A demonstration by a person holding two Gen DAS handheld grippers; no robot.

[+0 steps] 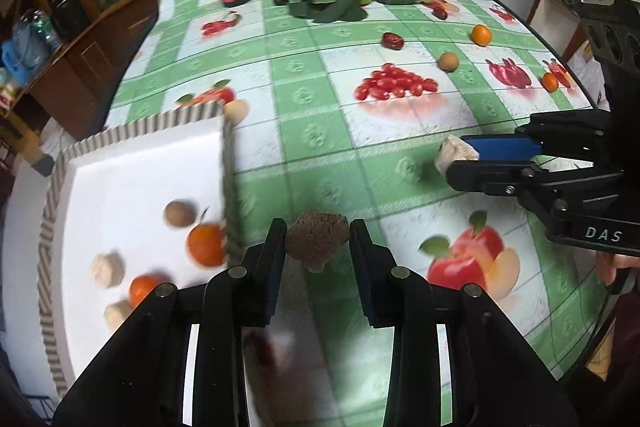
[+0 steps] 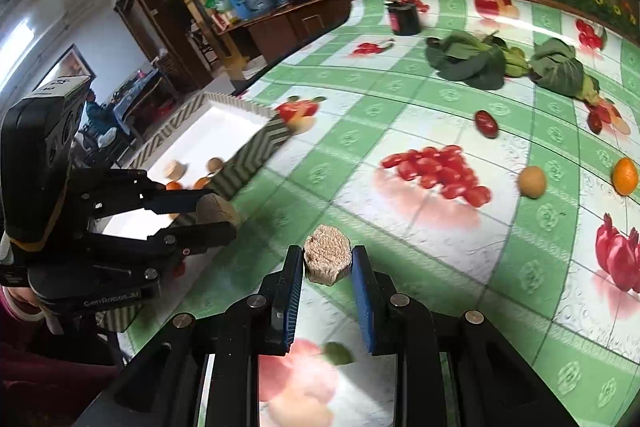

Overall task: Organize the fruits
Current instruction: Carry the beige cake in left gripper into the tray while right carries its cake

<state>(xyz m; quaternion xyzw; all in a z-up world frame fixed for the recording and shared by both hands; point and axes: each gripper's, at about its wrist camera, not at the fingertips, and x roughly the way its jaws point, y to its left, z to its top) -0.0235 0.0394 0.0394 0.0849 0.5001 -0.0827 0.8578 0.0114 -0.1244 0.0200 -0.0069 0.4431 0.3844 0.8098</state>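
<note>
Left tongs (image 1: 318,241), nearest the lens, are clamped on a brown, rough-surfaced lump (image 1: 317,242) whose kind is hard to make out; its lower edge is hidden between the pads. Right tongs (image 2: 327,261) are likewise clamped on a pale, hexagonal textured piece (image 2: 328,259), held above the desk (image 2: 400,227) with its fruit-print green check cloth. Beside the left tongs lies a white tray (image 1: 140,179) with a striped rim, partly cut off by the frame edge and blurred; it holds two oranges (image 1: 206,245), a brown round fruit (image 1: 180,213) and pale lumps (image 1: 107,269). Loose on the cloth farther off: two more oranges (image 1: 481,35), a tan fruit (image 1: 448,61), a dark red date (image 1: 392,40) and leafy greens (image 1: 328,1).
</note>
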